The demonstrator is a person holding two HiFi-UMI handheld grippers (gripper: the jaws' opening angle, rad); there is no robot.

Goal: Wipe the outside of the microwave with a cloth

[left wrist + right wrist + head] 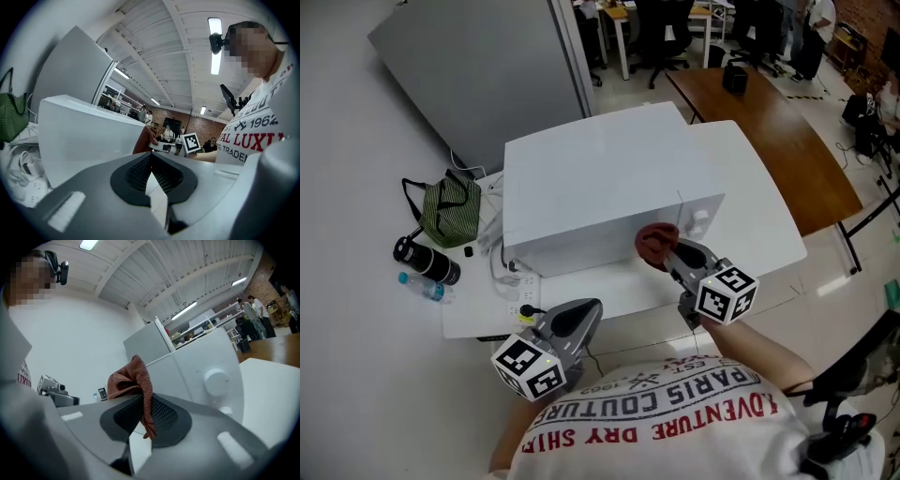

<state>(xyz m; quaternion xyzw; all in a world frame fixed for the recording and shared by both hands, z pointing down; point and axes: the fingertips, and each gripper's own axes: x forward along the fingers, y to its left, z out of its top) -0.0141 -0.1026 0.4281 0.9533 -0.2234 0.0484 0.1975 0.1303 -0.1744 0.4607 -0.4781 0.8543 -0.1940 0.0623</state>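
Note:
A white microwave (pixel 600 183) stands on a white table (pixel 773 220), its front facing me, with a round knob (pixel 216 380) on its right panel. My right gripper (pixel 670 255) is shut on a reddish-brown cloth (pixel 655 243), which bunches against the microwave's front near the door's right edge; the cloth (pixel 132 383) sticks up from between the jaws in the right gripper view. My left gripper (pixel 581 317) hangs shut and holds nothing, low in front of the table's left part, off the microwave (pixel 89 140).
A green bag (pixel 450 211), a black flask (pixel 427 261) and a small bottle (pixel 424 287) lie on the floor at left. White cables and a power strip (pixel 520 298) sit at the table's left end. A brown table (pixel 769 122) stands behind.

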